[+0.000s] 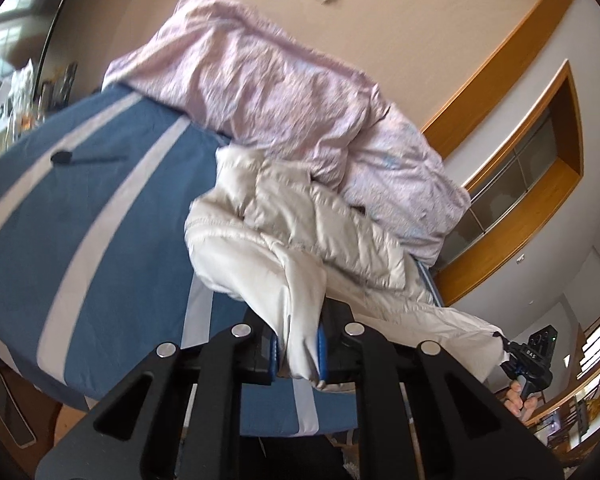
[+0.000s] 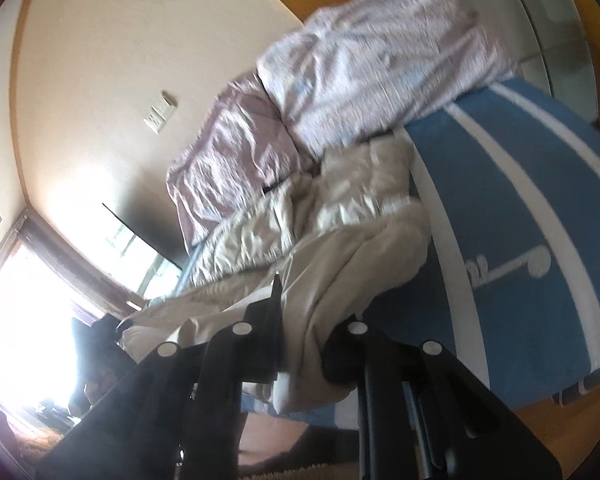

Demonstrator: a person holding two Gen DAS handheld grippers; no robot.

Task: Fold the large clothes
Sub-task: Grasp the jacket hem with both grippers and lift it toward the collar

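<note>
On the striped bed [image 1: 80, 216], both the left claw [image 1: 298, 354] and right claw [image 2: 300, 354] pinch the cream jacket [image 1: 300, 232], beside the pink duvet [image 1: 260, 80].

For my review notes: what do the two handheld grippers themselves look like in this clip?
Both are matte black two-finger tools with angular linkage arms that have cut-out slots, pinned by round silver pivots. The left gripper has blue pads lining its fingers. The right gripper looks the same build, though its pad colour is lost in blur. Seen from the left wrist, it carries a small green light and white lettering, with a bare hand on its grip.
</note>
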